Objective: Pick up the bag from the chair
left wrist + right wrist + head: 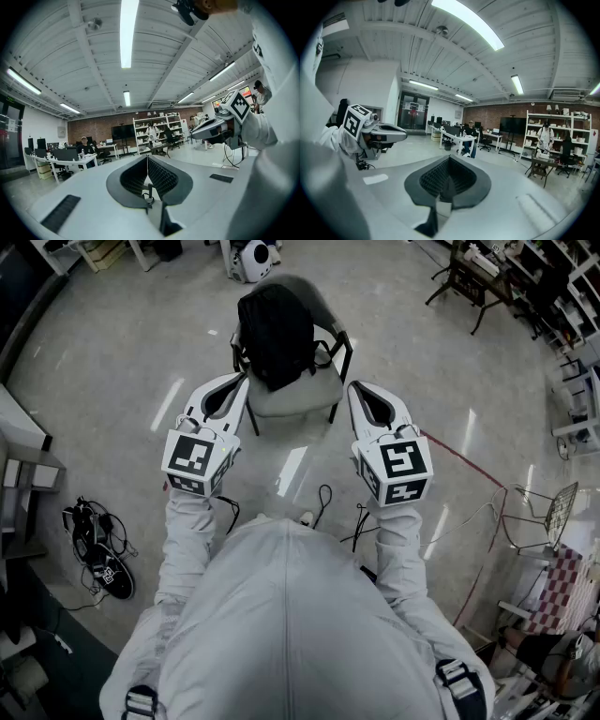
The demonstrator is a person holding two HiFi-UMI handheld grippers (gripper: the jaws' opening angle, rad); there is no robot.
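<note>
Approach, by my reading. Head view: the black bag [275, 334] sits on the chair [302, 397], against its backrest, untouched. The left gripper [241, 381] and right gripper [354, 387] hover at the chair's front corners.

Left gripper view: jaws pressed together, nothing between.

Right gripper view: likewise closed, empty.

Next, one gripper probably must spread and reach over the chair's seat to the bag.

We record: bag [275, 332] on chair [302, 392], upper centre; left hand-held gripper [241, 381] beside its left, right hand-held gripper [354, 386] beside its right; cables [98, 542] at left edge.
</note>
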